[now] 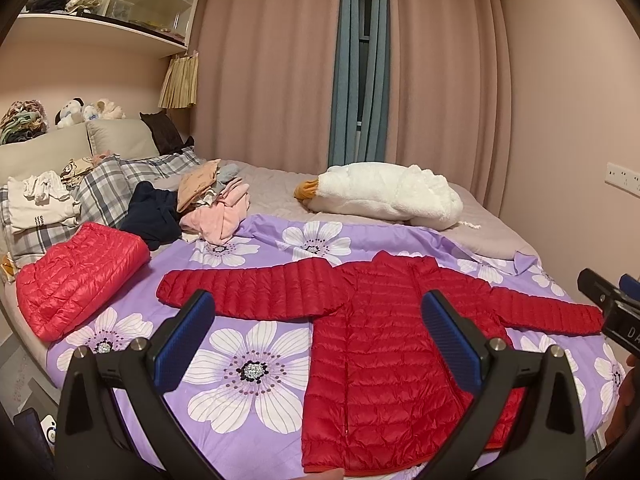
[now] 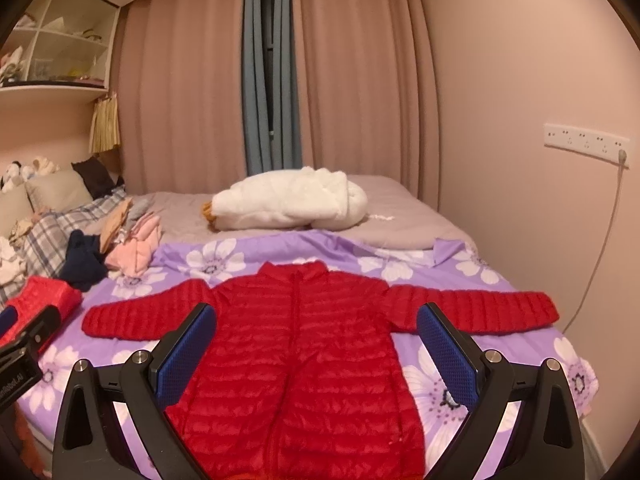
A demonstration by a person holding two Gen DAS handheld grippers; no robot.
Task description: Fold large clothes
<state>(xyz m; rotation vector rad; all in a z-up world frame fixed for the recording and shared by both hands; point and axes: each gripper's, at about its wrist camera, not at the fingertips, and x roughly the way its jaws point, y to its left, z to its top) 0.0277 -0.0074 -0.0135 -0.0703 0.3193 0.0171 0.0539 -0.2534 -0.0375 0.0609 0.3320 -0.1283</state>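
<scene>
One bright red quilted puffer jacket lies folded left of the spread dark red quilted puffer jacket, which is laid flat, sleeves out, unfolded. Both left tongs and right tongs hover spread wide, empty.

I see a red quilted puffer jacket flat on the purple floral sheet, front up, zipped, both sleeves spread straight out sideways, collar toward the curtains. A second red puffer lies folded left of it.

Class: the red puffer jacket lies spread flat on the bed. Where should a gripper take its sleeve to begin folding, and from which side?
Probably at the cuff of the red puffer jacket: the sleeve lies straight out, flat, its end free. Bring the open right gripper in from the outer side.
</scene>
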